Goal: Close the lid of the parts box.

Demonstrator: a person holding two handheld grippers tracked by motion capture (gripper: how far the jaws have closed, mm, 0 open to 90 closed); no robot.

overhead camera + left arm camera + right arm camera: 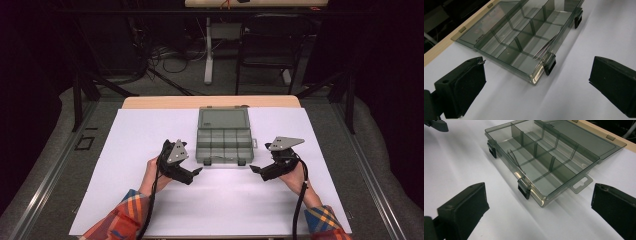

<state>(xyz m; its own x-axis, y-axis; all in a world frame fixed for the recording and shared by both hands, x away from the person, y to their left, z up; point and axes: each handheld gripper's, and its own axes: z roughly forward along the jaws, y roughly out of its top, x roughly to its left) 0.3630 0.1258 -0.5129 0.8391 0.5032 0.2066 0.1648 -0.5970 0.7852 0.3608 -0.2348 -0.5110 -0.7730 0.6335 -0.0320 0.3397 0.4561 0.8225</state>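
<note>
smoky transparent plastic compartment box (223,141) lies open mid-table on white sheet (125,150), lid flat behind. left gripper (196,172) and right gripper (256,170) flank front corners, jaws spread, empty. approach step; next likely reach for lid, swing shut.

I work in a lab-like recording space. My desk (150,200), covered in white sheet, stands between dark curtains on grey carpet (45,165). Loose cables (170,62) and a second table's legs (208,50) lie beyond.
</note>
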